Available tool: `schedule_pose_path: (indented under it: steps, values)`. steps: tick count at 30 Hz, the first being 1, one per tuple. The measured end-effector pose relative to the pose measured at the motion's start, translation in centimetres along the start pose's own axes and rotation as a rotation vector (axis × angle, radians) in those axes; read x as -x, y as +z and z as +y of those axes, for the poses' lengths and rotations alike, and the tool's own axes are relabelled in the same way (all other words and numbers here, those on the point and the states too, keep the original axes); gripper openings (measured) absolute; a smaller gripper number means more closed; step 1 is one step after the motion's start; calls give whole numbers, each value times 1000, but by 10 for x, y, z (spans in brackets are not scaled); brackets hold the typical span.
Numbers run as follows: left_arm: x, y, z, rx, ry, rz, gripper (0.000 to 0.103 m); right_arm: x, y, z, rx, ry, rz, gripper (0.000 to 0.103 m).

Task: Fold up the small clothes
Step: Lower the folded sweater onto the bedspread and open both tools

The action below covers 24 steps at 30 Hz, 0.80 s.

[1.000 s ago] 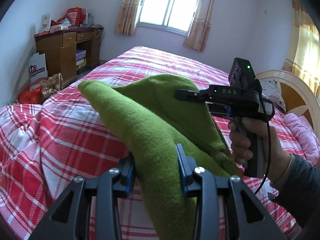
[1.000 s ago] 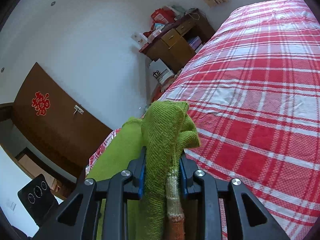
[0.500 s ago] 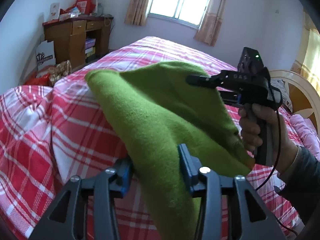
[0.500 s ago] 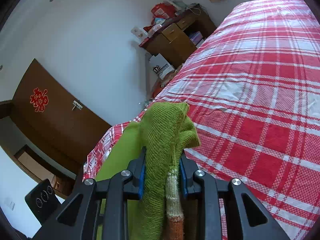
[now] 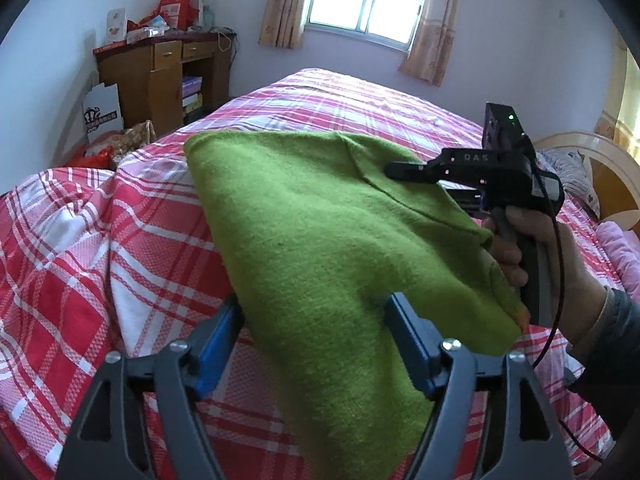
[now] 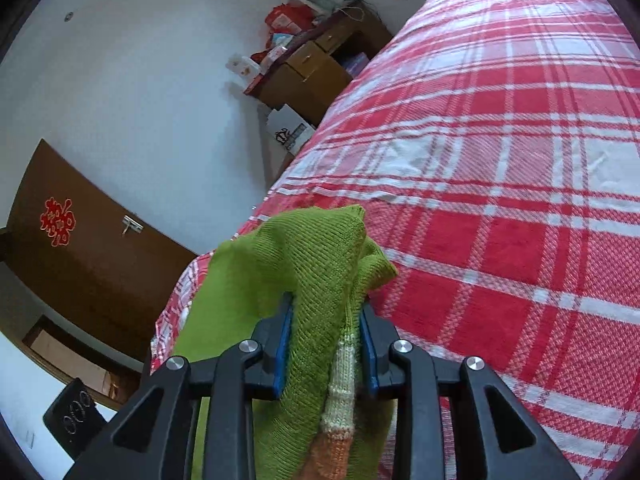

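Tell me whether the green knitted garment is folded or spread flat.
Folded. The green knitted garment is doubled over, layers bunched between the right gripper, lifted off the red plaid bedspread; the left gripper jaws are opening around it.

Black left gripper point(image 5: 316, 340), blue pads, silver screws; right gripper point(image 6: 325, 344) alike, its body lettered, green light, black cable, dark grey sleeve point(image 5: 612, 344).

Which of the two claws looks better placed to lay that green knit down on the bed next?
The right claw: it pinches the green knit firmly. The left claw is opening, its pads spread apart around the cloth above the plaid bed.
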<state>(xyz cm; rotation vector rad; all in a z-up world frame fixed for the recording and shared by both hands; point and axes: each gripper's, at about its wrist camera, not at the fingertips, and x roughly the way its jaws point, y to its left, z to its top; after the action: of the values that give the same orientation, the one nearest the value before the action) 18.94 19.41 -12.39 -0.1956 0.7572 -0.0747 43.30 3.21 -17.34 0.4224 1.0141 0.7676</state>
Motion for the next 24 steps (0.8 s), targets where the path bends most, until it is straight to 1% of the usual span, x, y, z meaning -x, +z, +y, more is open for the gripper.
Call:
schedule_pose_path:
  steps: [2, 4, 6, 7, 8, 10, 11, 12, 14, 16, 17, 18, 19, 20, 21, 22, 23, 24]
  values:
    - [4, 2, 0, -3, 3, -12, 76, 0, -1, -3, 0, -22, 4, 33]
    - [16, 5, 2, -5, 4, -57, 76, 5, -1, 1, 25, -63, -6, 36]
    - [31, 12, 5, -4, 14, -125, 86, 12, -1, 10, 70, -110, -26, 36]
    - [35, 18, 8, -4, 34, -152, 97, 20, -2, 19, 99, -142, -52, 36]
    - [39, 22, 10, -7, 65, -178, 100, 26, -2, 24, 117, -159, -73, 36]
    - [38, 30, 16, -11, 103, -200, 100, 45, -3, 42, 165, -165, -130, 36]
    - [35, 32, 19, -6, 113, -196, 100, 54, -6, 53, 190, -147, -149, 36]
    - [29, 34, 23, 4, 126, -184, 100, 64, -12, 67, 228, -110, -159, 36]
    - [17, 34, 27, 14, 150, -157, 100, 70, -23, 84, 271, -58, -150, 37]
    - [6, 28, 31, 24, 170, -124, 100, 71, -45, 95, 309, 16, -94, 37]
    - [2, 24, 33, 26, 171, -113, 100, 69, -52, 98, 315, 30, -73, 37]
    - [-2, 20, 33, 24, 167, -99, 100, 64, -64, 96, 323, 21, -38, 37]
    - [-6, 16, 33, 17, 170, -87, 100, 60, -70, 93, 326, -3, -21, 37]
    - [-10, 14, 30, 15, 176, -77, 100, 51, -79, 86, 328, -68, 6, 37]
    - [-16, 12, 29, 16, 175, -62, 101, 47, -82, 79, 320, -119, 15, 36]
    - [-21, 10, 27, 17, 173, -45, 102, 45, -84, 72, 295, -134, 18, 34]
    - [-27, 8, 27, 26, 178, -32, 103, 47, -84, 63, 248, -103, 1, 34]
    - [-28, 7, 25, 32, 178, -39, 103, 49, -84, 61, 227, -93, -6, 34]
